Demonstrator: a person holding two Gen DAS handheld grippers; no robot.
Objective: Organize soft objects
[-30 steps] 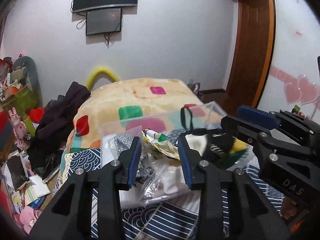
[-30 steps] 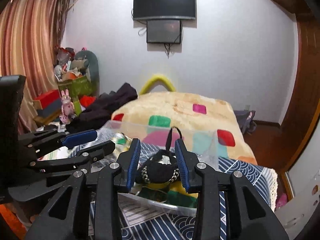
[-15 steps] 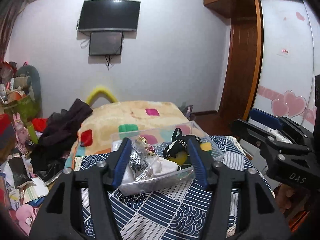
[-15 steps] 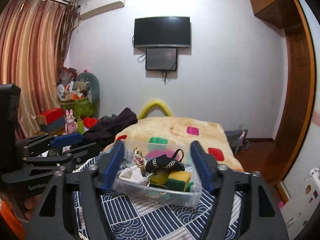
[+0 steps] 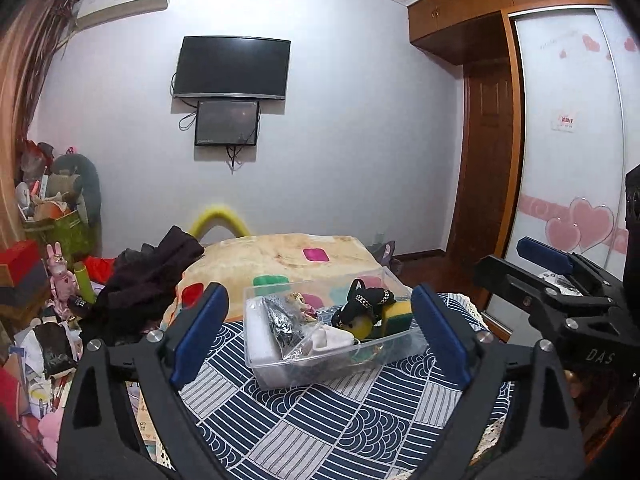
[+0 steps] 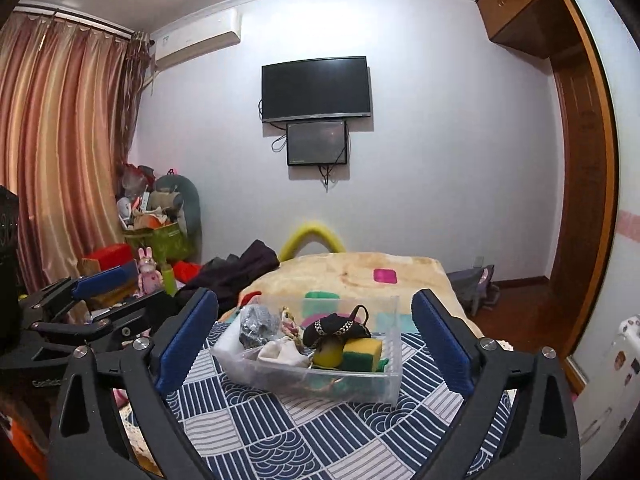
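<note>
A clear plastic bin sits on a table with a blue and white patterned cloth. In it lie a black pouch with a chain, a yellow and green sponge, a white cloth and a silvery crinkled bag. My left gripper is wide open and empty, back from the bin. My right gripper is wide open and empty too, also back from the bin.
Behind the table is a bed with a patchwork blanket and dark clothes on it. Cluttered boxes and toys stand at the left. A wardrobe is at the right.
Both grippers have opened wide and pulled back and up from the bin. The objects stay in the bin.
</note>
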